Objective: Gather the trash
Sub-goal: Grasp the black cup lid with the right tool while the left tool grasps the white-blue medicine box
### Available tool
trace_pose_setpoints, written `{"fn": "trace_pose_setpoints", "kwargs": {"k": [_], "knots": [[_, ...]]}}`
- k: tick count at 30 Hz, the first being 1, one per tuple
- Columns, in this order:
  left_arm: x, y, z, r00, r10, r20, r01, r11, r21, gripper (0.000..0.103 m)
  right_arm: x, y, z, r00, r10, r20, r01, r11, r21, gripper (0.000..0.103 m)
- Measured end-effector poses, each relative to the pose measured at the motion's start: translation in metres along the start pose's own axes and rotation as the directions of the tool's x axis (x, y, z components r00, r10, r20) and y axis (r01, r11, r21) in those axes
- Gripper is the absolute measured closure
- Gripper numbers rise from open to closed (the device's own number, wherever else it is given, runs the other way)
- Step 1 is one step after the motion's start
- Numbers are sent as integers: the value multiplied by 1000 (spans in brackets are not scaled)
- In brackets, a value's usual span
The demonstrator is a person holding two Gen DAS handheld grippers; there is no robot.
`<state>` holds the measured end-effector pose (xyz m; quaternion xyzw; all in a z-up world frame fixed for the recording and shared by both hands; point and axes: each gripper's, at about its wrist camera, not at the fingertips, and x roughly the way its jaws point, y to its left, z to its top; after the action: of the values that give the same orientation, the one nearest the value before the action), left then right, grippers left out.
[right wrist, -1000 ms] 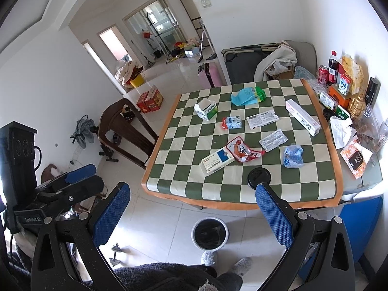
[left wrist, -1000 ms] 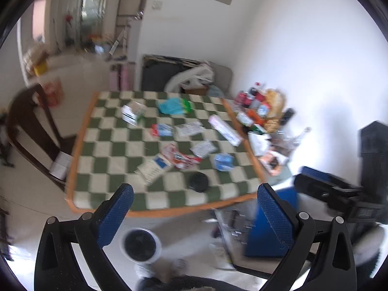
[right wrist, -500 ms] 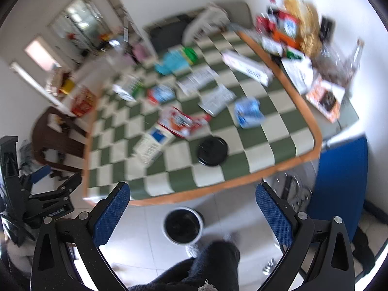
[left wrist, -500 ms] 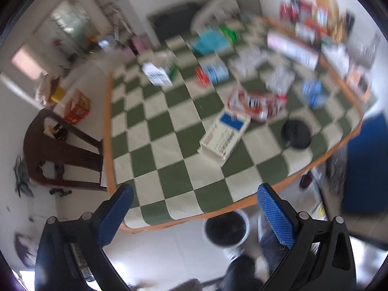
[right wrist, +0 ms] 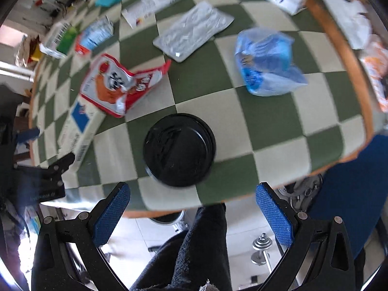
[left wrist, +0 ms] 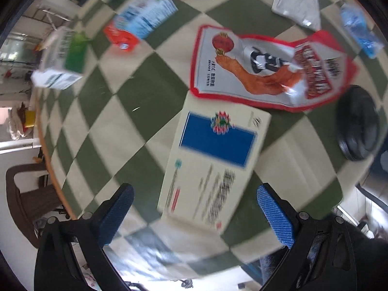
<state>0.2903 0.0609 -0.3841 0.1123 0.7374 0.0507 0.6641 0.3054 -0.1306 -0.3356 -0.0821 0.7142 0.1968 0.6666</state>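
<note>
Trash lies on a green-and-cream checkered table [left wrist: 109, 111]. My left gripper [left wrist: 194, 214] is open, just above the near end of a cream box with a blue panel [left wrist: 213, 160]. A red-and-white snack bag [left wrist: 266, 70] lies beyond it. My right gripper [right wrist: 191, 213] is open, just short of a black cup lid [right wrist: 179, 149] near the table's front edge. The box [right wrist: 77, 131] and snack bag [right wrist: 118, 84] show to the left in the right wrist view, where the left gripper's finger [right wrist: 60, 165] is by the box.
A crumpled blue plastic bag [right wrist: 266, 63], a foil blister pack [right wrist: 194, 31], small cartons [left wrist: 145, 17] and a green-and-white box [left wrist: 63, 60] lie farther back. A brown chair [left wrist: 24, 194] stands left of the table. A blue chair [right wrist: 351, 194] stands right. A bin rim [right wrist: 167, 218] is below the table edge.
Both grippers have come down and forward from a high view of the room to close over the table: left over the cream box, right over the black lid. Both stayed open.
</note>
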Motion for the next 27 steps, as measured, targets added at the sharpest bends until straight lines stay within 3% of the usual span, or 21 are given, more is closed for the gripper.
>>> {"fn": "trace_pose_setpoints", "kwargs": {"k": [7, 8, 10, 11, 14, 18, 24, 27], "knots": [[11, 14, 9, 997, -83, -10, 82, 996, -46, 2, 50, 16, 27, 998, -35, -59, 31, 997, -64, 0], [10, 15, 8, 996, -94, -7, 93, 994, -48, 5, 54, 18, 29, 997, -42, -62, 38, 997, -69, 0], [9, 19, 3, 989, -150, 0, 150, 987, -65, 22, 63, 22, 33, 996, -71, -62, 66, 994, -83, 0], [8, 22, 0, 985, -170, -4, 169, 981, -91, 24, 64, 27, 33, 995, -79, -56, 74, 993, -94, 0], [9, 29, -12, 990, -140, -8, 137, 978, -159, 24, 68, 37, 31, 992, -118, -54, 110, 986, -127, 0], [18, 42, -25, 989, -143, -34, 125, 940, -317, 24, 71, 44, 26, 986, -165, -27, 160, 977, -141, 12], [28, 63, -53, 989, -150, -4, 125, 835, -535, 24, 61, 38, 7, 986, -167, 7, 166, 974, -151, 15], [34, 69, -59, 985, -169, 10, 144, 804, -576, 25, 60, 39, 8, 985, -170, 9, 169, 973, -157, 15]]}}
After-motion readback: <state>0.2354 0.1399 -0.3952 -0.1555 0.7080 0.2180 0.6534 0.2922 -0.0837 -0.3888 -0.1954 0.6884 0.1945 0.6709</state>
